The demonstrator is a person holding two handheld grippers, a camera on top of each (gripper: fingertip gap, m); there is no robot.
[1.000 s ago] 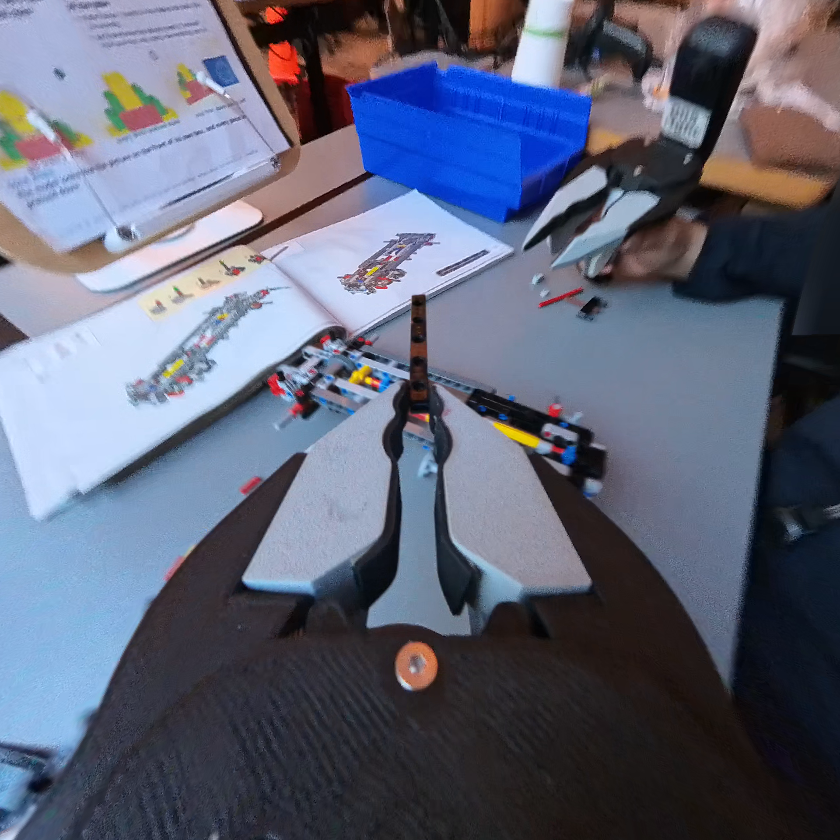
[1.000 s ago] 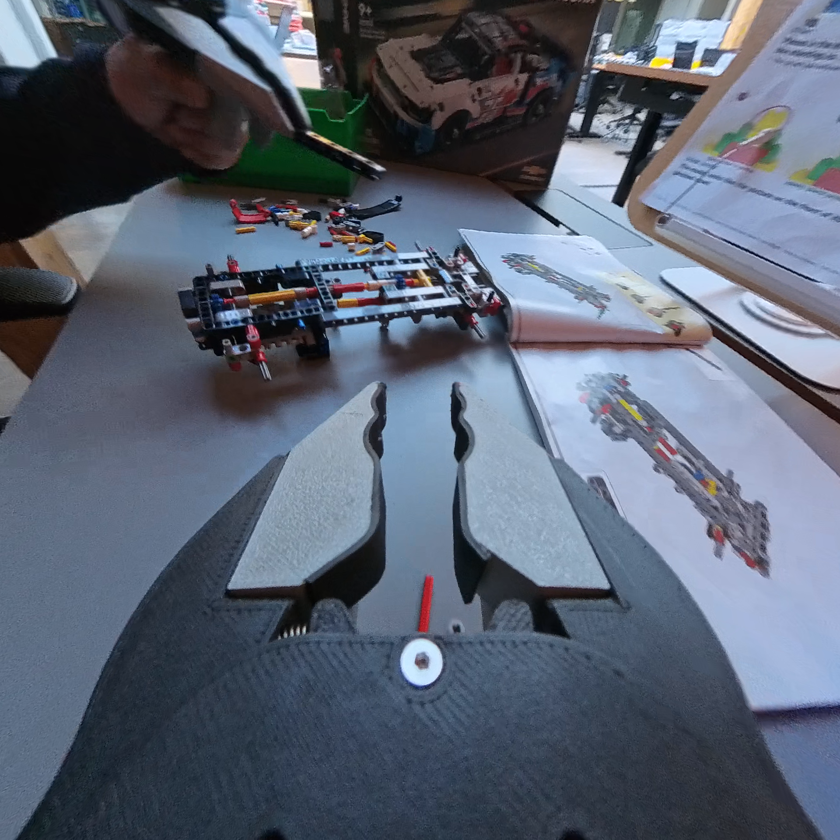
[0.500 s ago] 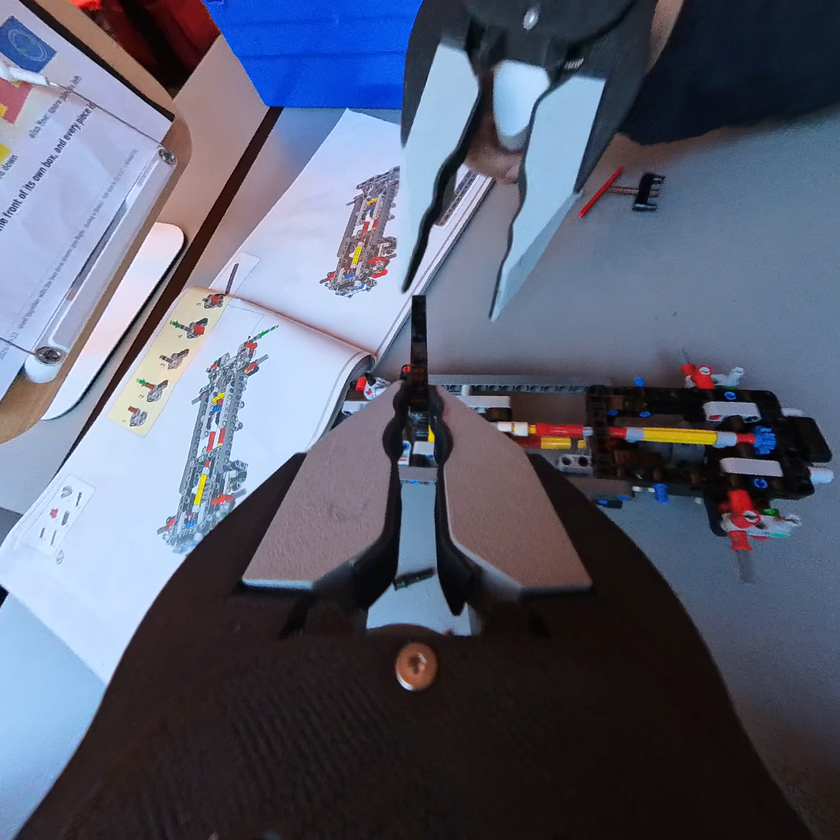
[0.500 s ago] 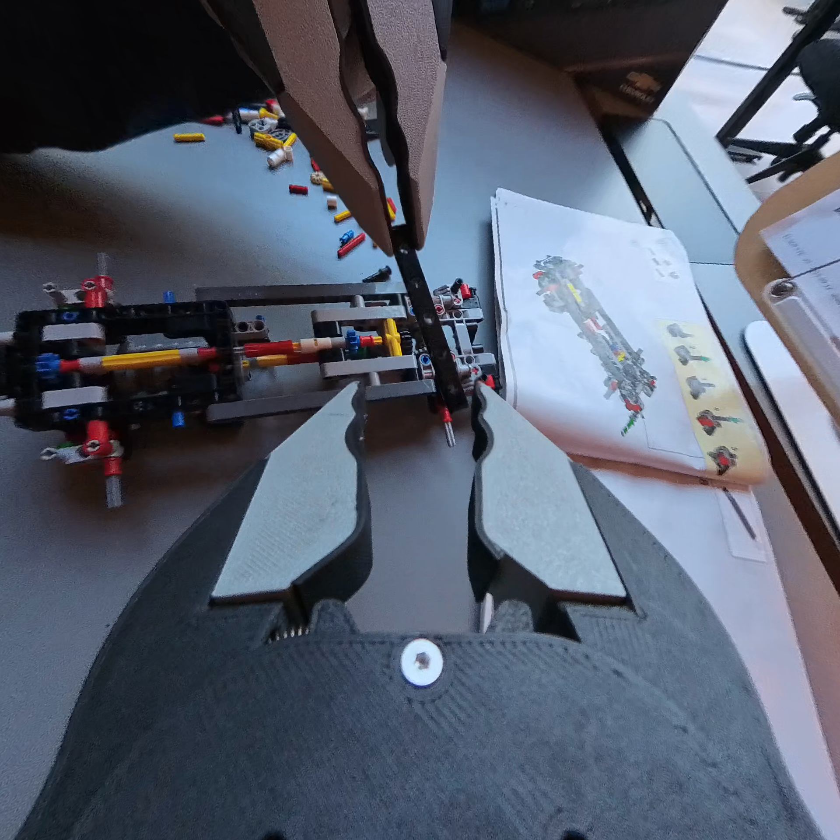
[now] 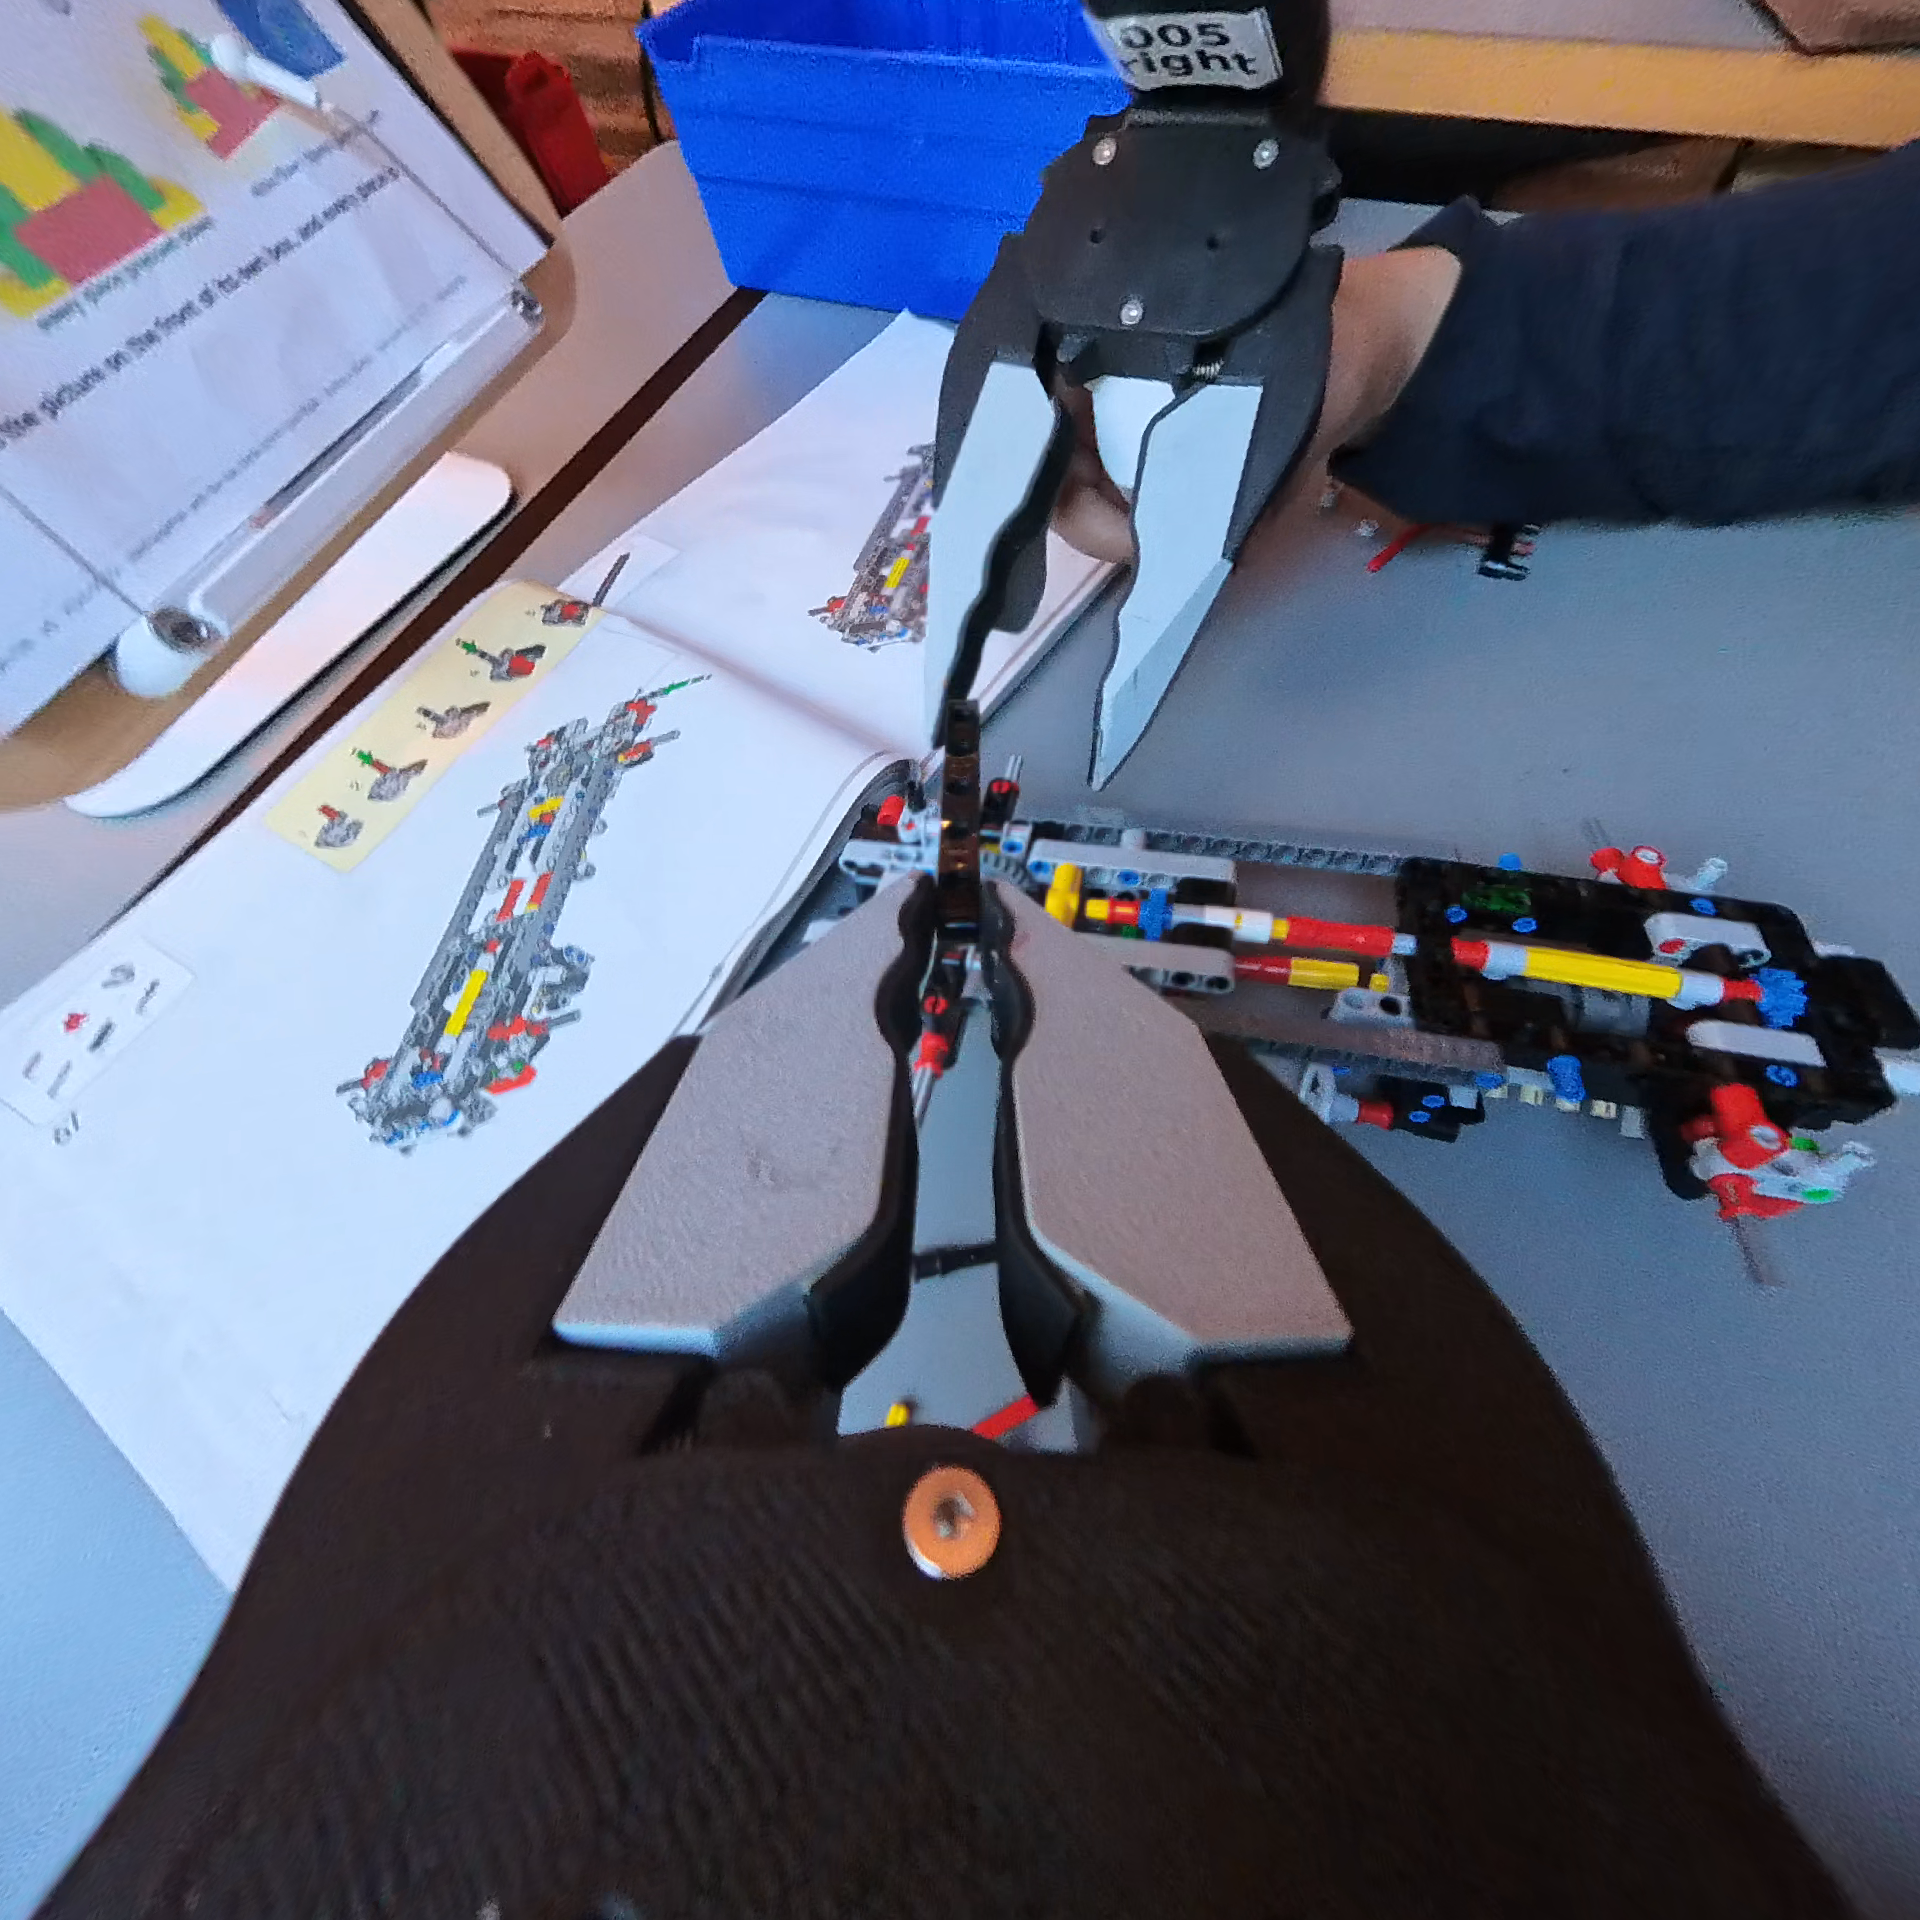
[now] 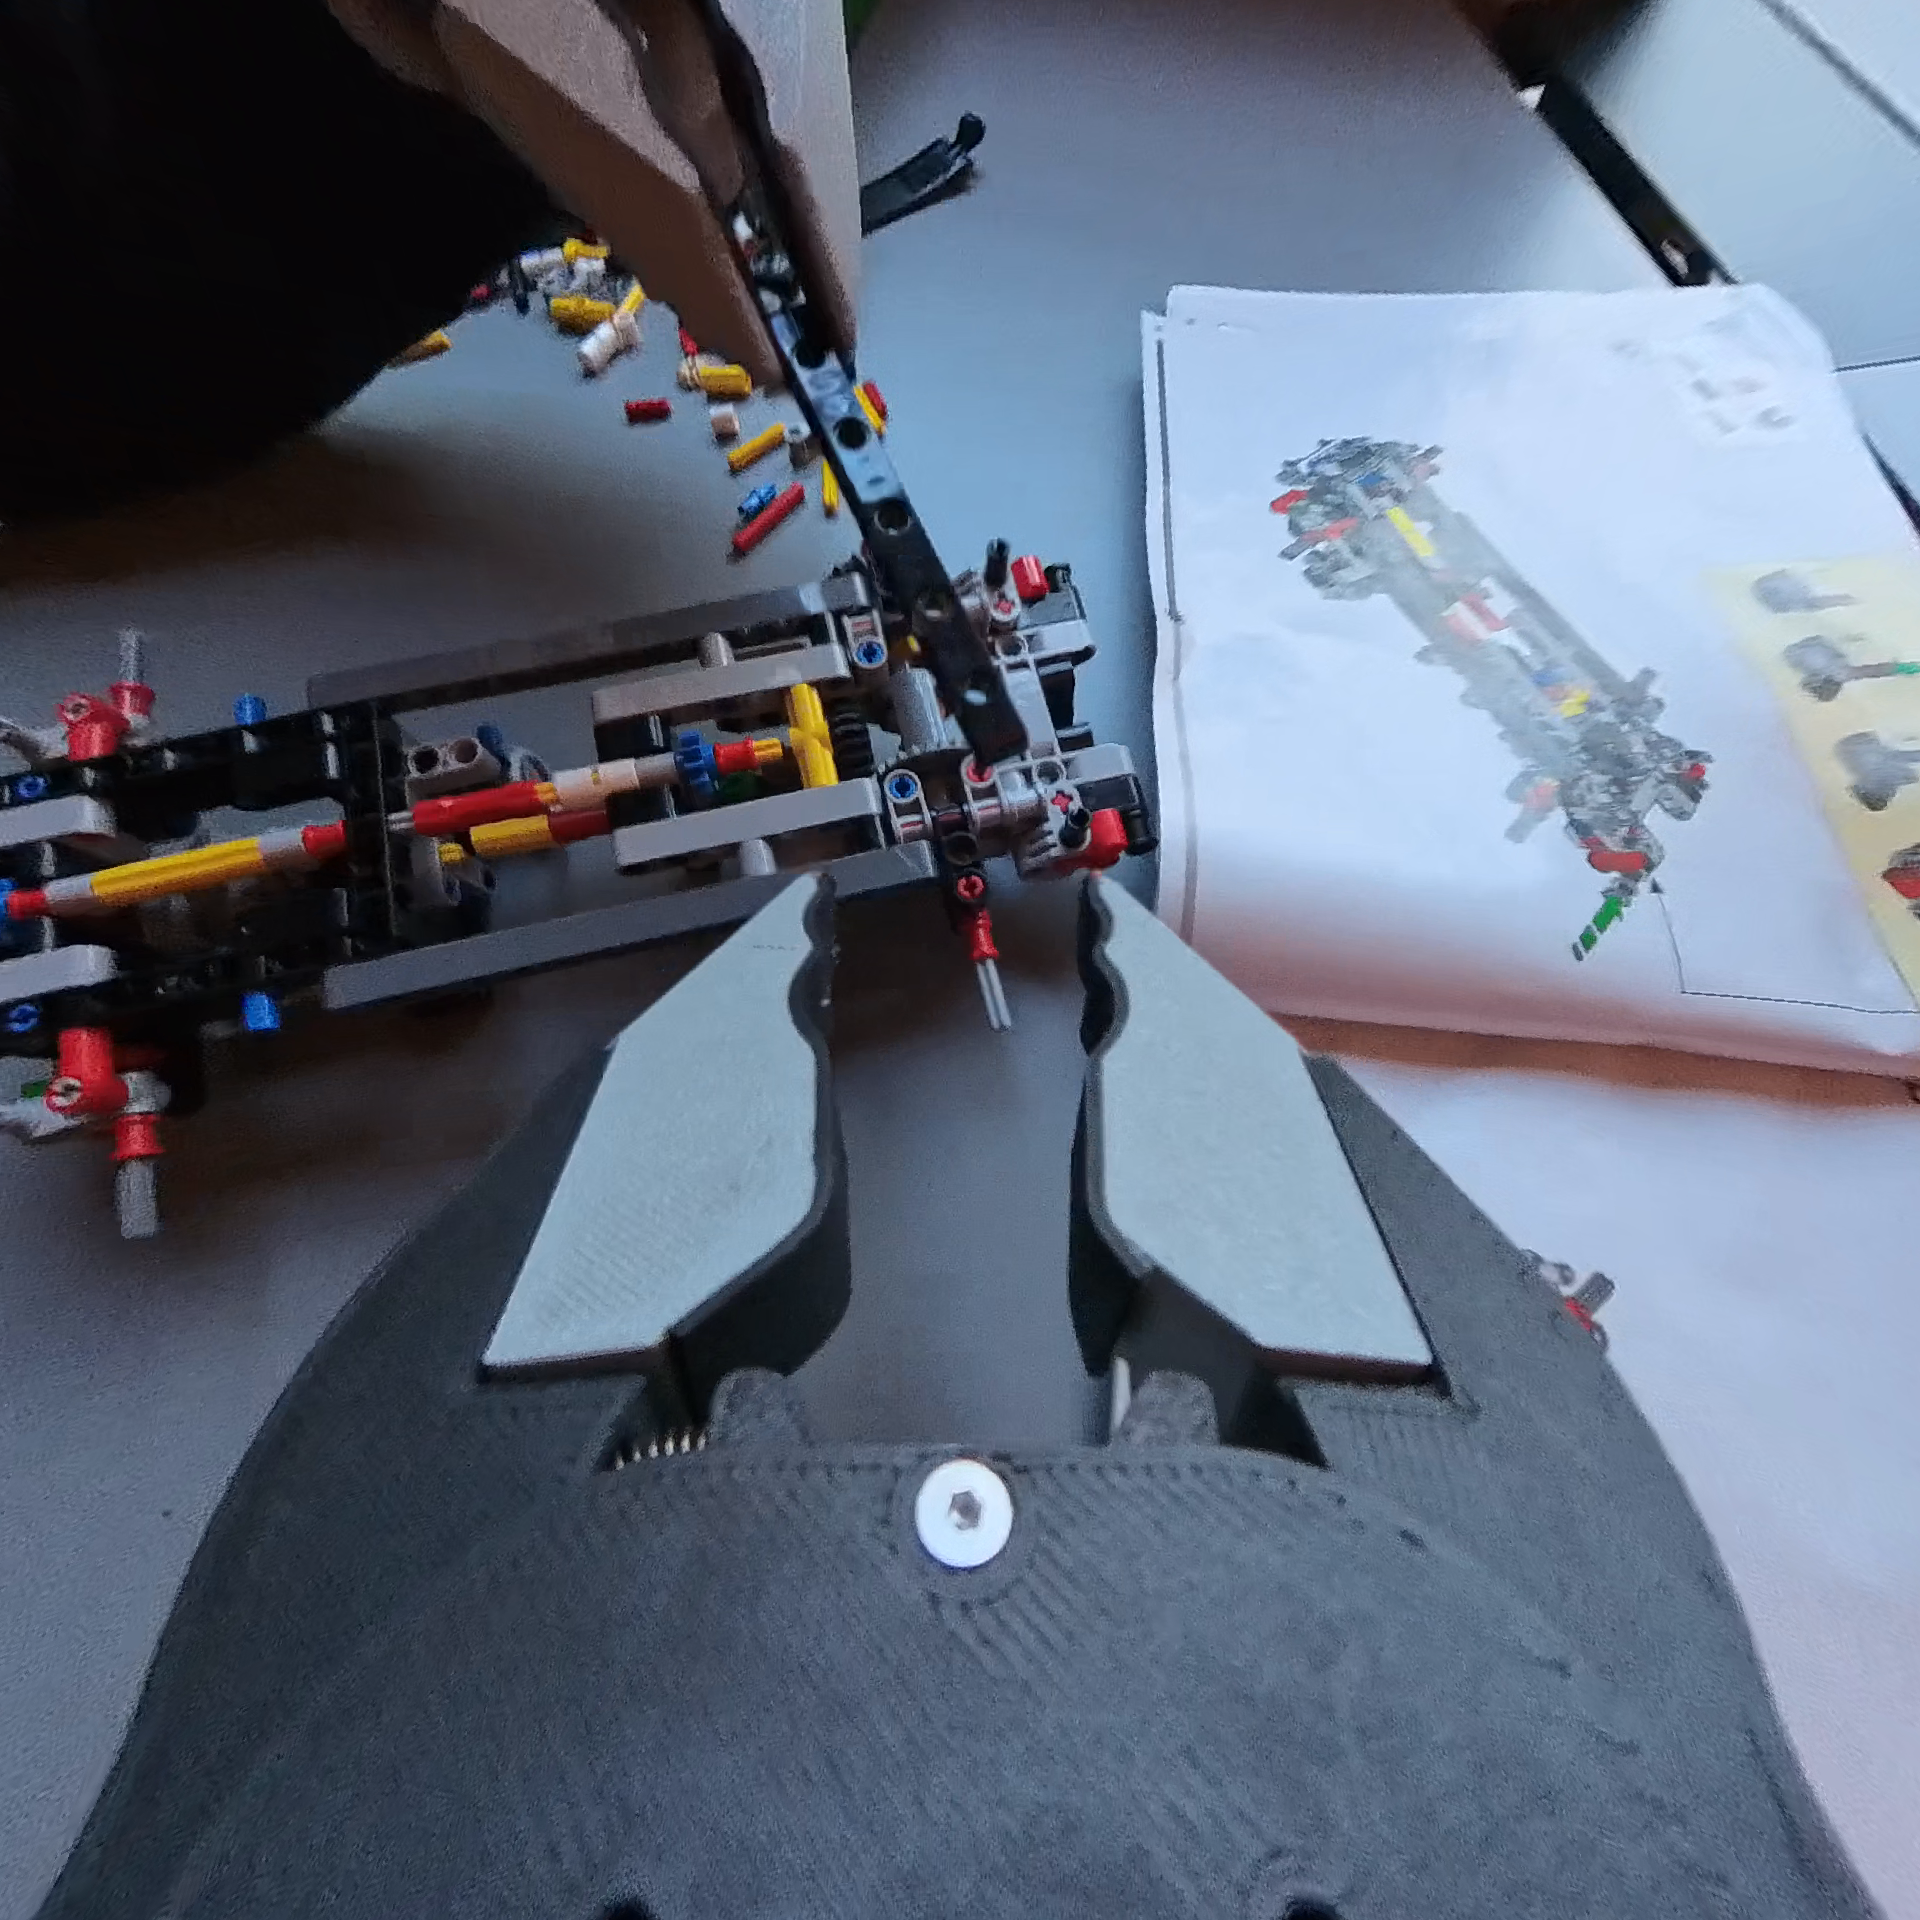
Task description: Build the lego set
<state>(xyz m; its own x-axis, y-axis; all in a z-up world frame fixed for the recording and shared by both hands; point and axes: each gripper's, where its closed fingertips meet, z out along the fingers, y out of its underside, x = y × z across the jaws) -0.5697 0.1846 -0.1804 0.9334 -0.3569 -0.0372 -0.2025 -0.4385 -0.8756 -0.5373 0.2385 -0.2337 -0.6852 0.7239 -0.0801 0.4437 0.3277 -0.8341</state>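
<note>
My left gripper point(image 5: 956, 920) is shut on a black beam with holes point(image 5: 958, 810), held upright over the left end of a long brick-built chassis point(image 5: 1455, 966) on the grey table. In the right wrist view the beam point(image 6: 904, 551) slants down from the left gripper's fingers point(image 6: 644, 187), and its lower end rests at the chassis's point(image 6: 520, 790) right end. My right gripper point(image 6: 956, 904) is open, its tips close to that end. A red and grey axle pin point(image 6: 982, 951) juts out of the chassis between its pads, untouched. The right gripper also shows in the left wrist view point(image 5: 1023, 738).
An open instruction booklet point(image 5: 623, 935) lies beside the chassis and also shows in the right wrist view point(image 6: 1455, 675). A blue bin point(image 5: 862, 156) and a sheet on a stand point(image 5: 208, 260) are at the back. Loose small pieces point(image 6: 707, 395) lie behind the chassis. The gap from one gripper's tips to the other's is roughly 9 centimetres.
My left gripper has carried the black beam down over the end of the chassis. My right gripper has opened wider and moved up to the same end.
</note>
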